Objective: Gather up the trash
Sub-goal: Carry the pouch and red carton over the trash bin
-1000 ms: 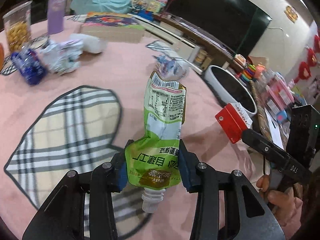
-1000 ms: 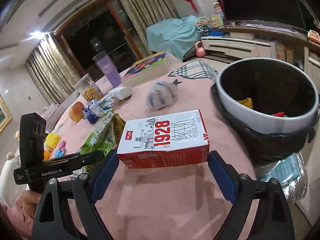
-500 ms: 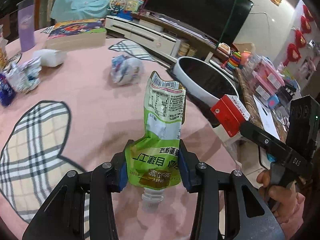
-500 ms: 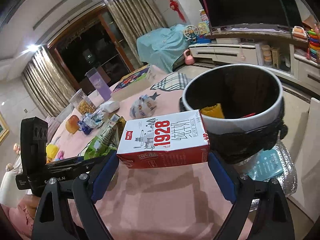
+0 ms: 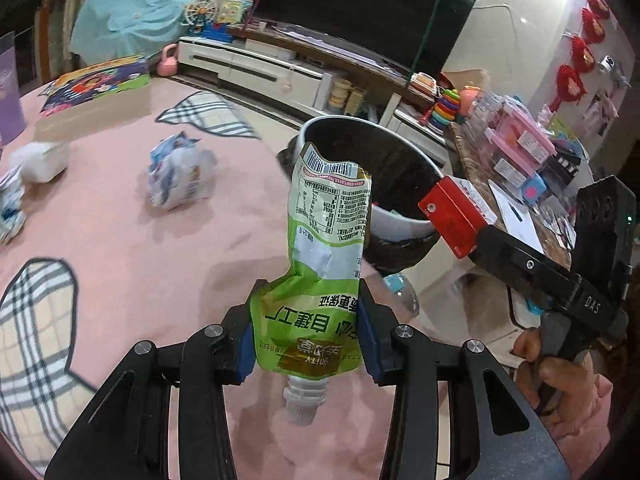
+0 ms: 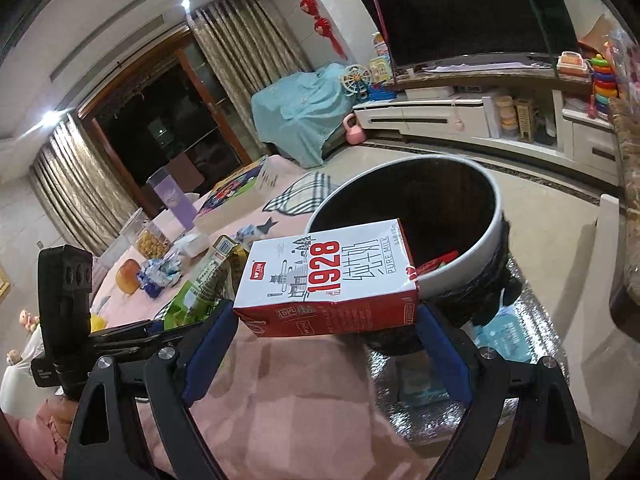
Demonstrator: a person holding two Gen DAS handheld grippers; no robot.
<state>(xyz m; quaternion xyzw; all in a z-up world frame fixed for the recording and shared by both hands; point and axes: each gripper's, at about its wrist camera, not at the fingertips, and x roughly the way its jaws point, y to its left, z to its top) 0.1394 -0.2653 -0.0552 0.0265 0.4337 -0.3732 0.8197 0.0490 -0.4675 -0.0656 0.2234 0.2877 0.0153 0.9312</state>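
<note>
Both loads in hand, bin ahead. My left gripper (image 5: 306, 334) is clamped narrow on a green drink pouch (image 5: 320, 264), spout toward me, barcoded end pointing away; its long axis runs straight out along the fingers. My right gripper (image 6: 326, 354) is spread wide and pinches a red-and-white milk carton (image 6: 326, 276) by its two short ends, so the carton's long axis lies crosswise between the pads.

The bin (image 6: 494, 236) sits just beyond the desk (image 6: 280, 400) edge, ahead of the right gripper and slightly to its right; the carton's far corner already overlaps the rim in this view. From the left gripper the bin (image 5: 400, 216) lies ahead and to the right, behind the pouch's tip.

Judgement: right gripper is nearer, so the carton goes first. Crosswise it looks narrower than the bin mouth. More crumpled wrappers (image 5: 176, 176) remain ahead-left on the desk.
</note>
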